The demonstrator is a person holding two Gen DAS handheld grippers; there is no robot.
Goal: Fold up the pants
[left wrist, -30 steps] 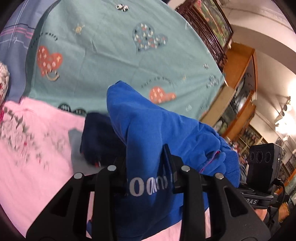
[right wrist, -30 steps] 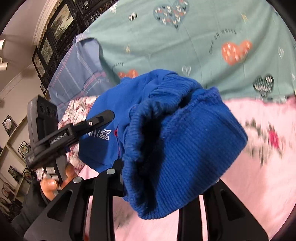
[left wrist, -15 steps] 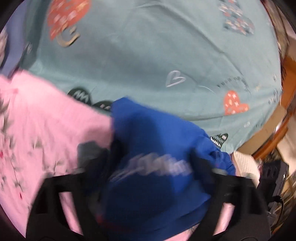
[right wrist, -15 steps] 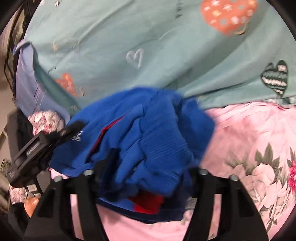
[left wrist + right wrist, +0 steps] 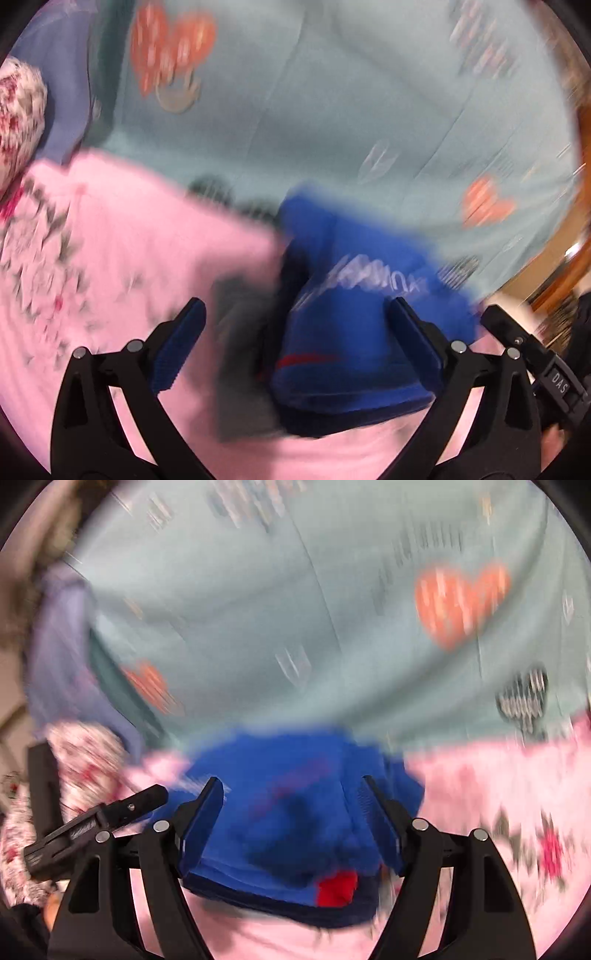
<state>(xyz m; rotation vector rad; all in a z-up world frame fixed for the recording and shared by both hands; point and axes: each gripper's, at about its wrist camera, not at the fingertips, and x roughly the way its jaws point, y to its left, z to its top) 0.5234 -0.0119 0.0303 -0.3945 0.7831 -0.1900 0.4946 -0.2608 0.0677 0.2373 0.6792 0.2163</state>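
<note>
Blue pants now lie bundled on the pink floral bedspread. Left claw, clamped on the fabric a second ago, has sprung apart; right claw gapes too, straddling the heap. Released, probably the fold's last layer.

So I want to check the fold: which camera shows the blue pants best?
The right wrist view: the blue pants sit centred between its open fingers, edges visible though blurred. The left wrist view shows them off-centre, partly cut by a finger.
</note>
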